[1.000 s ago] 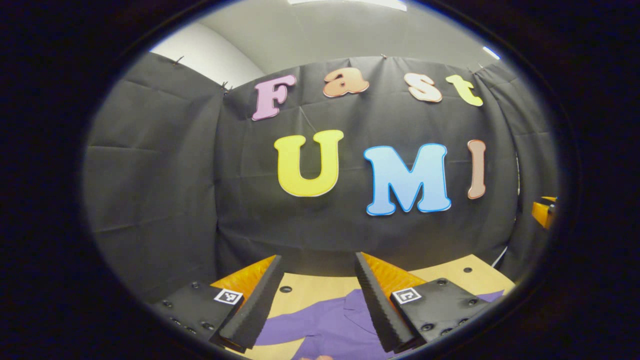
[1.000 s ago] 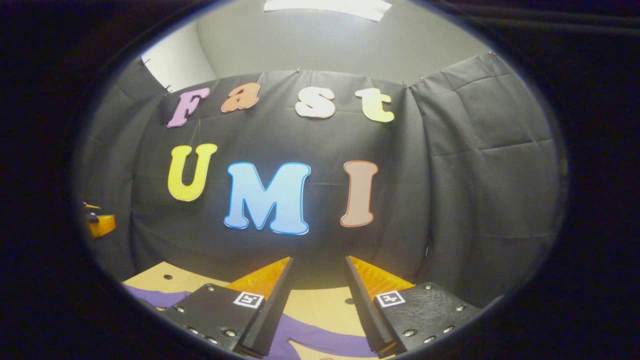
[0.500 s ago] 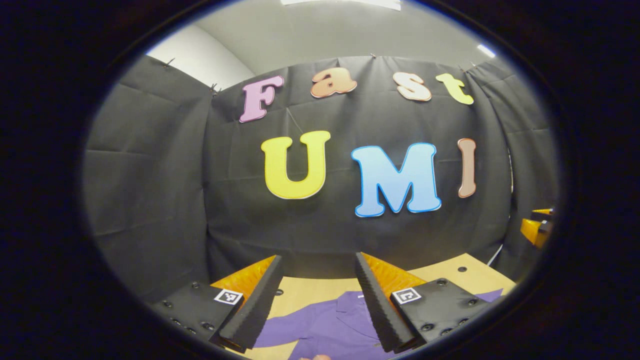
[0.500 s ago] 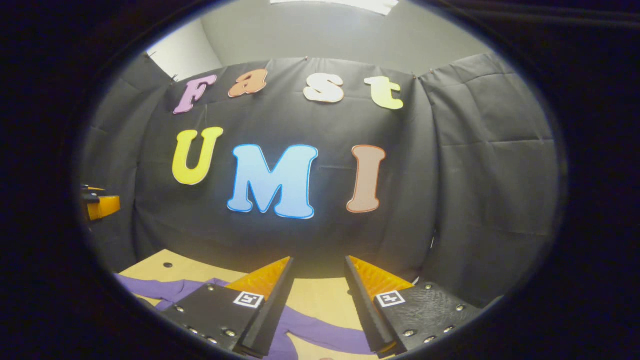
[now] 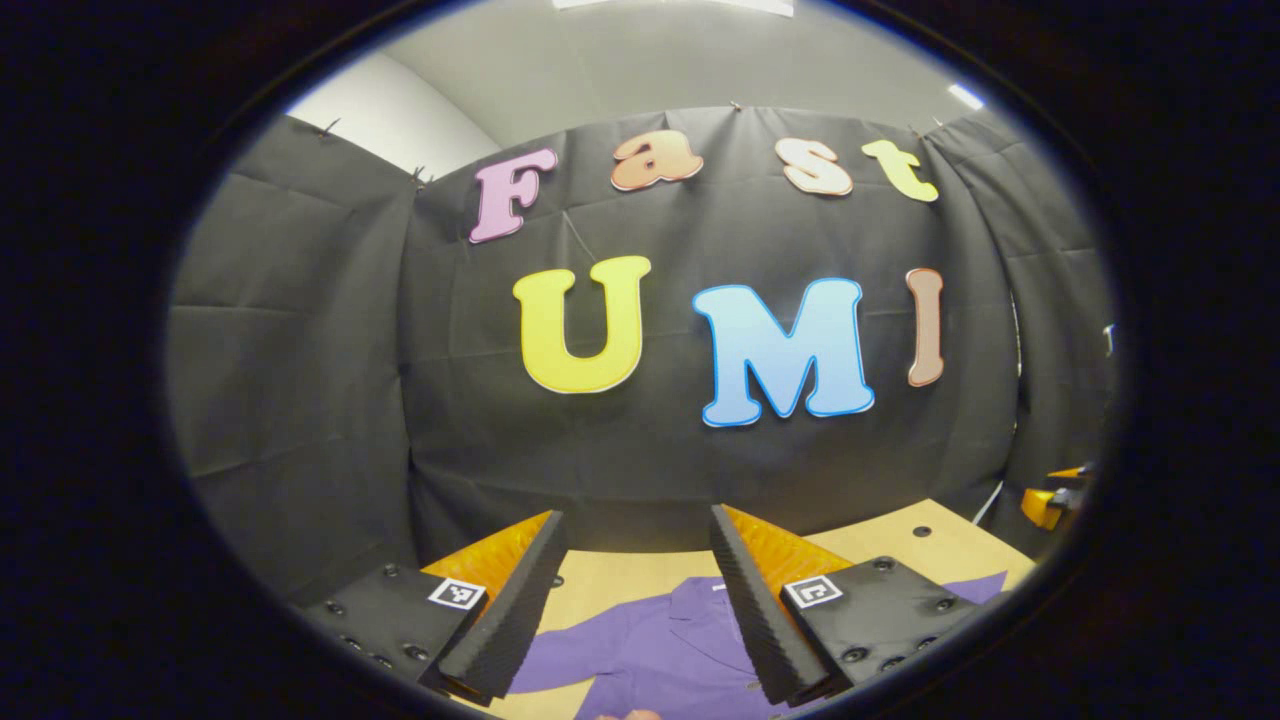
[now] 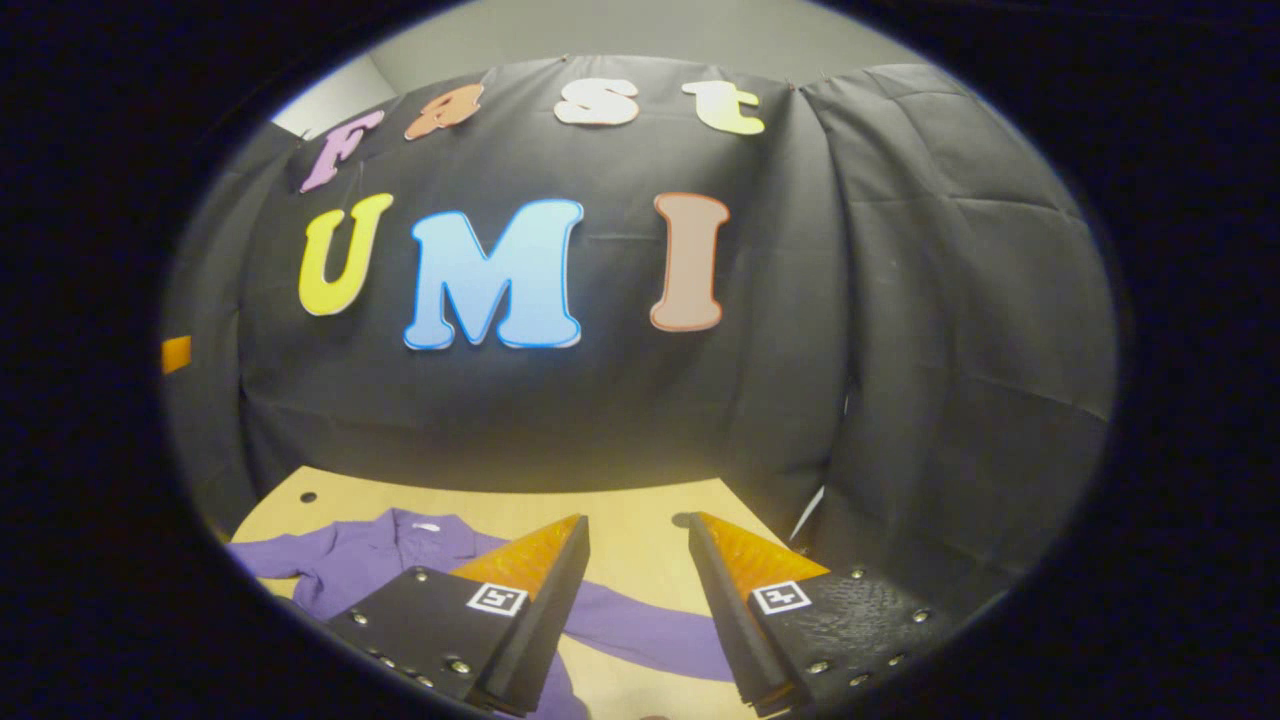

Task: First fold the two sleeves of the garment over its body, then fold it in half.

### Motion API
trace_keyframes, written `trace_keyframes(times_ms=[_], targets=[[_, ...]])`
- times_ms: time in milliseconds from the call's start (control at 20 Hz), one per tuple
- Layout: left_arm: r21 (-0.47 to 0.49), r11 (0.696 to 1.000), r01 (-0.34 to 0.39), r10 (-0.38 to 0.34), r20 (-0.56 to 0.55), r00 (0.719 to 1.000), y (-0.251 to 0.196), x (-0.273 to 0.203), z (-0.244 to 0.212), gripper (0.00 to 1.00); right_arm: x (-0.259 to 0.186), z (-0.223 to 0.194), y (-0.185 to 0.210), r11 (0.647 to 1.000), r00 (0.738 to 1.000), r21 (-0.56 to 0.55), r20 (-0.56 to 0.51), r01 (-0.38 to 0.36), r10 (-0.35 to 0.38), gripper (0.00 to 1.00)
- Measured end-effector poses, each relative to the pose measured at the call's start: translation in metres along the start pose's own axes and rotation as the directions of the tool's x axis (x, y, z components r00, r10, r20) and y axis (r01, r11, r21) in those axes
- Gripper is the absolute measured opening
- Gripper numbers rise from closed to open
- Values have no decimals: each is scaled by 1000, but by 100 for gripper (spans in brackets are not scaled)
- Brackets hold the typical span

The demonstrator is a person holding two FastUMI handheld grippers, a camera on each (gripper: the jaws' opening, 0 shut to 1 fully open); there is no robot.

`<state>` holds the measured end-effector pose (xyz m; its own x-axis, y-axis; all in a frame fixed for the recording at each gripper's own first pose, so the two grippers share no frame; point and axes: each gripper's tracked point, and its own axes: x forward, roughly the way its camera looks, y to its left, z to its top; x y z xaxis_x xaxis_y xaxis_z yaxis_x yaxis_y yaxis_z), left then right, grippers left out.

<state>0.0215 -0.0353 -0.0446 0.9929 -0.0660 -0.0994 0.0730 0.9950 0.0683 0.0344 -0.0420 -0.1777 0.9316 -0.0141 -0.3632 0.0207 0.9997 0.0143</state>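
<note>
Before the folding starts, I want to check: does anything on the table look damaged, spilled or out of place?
Nothing stands out. The purple garment lies flat on the wooden table, sleeves spread, not yet folded. Both tongs, left and right, are open above it.

Left gripper (image 5: 638, 560): two wedge-shaped fingers (image 5: 510, 610) with ribbed, saw-toothed inner faces and ridged outer flanks. Each finger was bolted to a flat black plate (image 5: 395, 620) with small round screws along its edge. A small square black-and-white marker (image 5: 456, 593) sat on each plate near the finger root.

Right gripper (image 6: 638, 565): same build. Its plates (image 6: 845, 625) were black with a slightly pebbled surface, held by bright round-headed screws (image 6: 818, 665). One square marker (image 6: 497, 598) was on each plate. Inner finger faces looked smoother here, the ribbing hard to make out.
</note>
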Motion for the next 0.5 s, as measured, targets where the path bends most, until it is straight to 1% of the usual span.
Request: trace_keyframes(times_ms=[150, 250, 400, 500], targets=[[2, 1000, 5, -5, -11, 1000, -3, -1, -4, 89, 14, -42, -21, 999, 996, 14, -86, 31, -30, 67], [1, 1000, 2, -2, -19, 1000, -4, -2, -10, 89, 23, -71, -34, 998, 987, 38, -150, 59, -53, 67], [1, 1000, -2, 2, -30, 1000, -3, -4, -15, 89, 36, -116, -53, 993, 967, 63, -240, 104, -86, 67], [5, 1000, -8, 8, -36, 999, -3, -4, -17, 89, 46, -148, -66, 989, 947, 56, -303, 135, -112, 67]])
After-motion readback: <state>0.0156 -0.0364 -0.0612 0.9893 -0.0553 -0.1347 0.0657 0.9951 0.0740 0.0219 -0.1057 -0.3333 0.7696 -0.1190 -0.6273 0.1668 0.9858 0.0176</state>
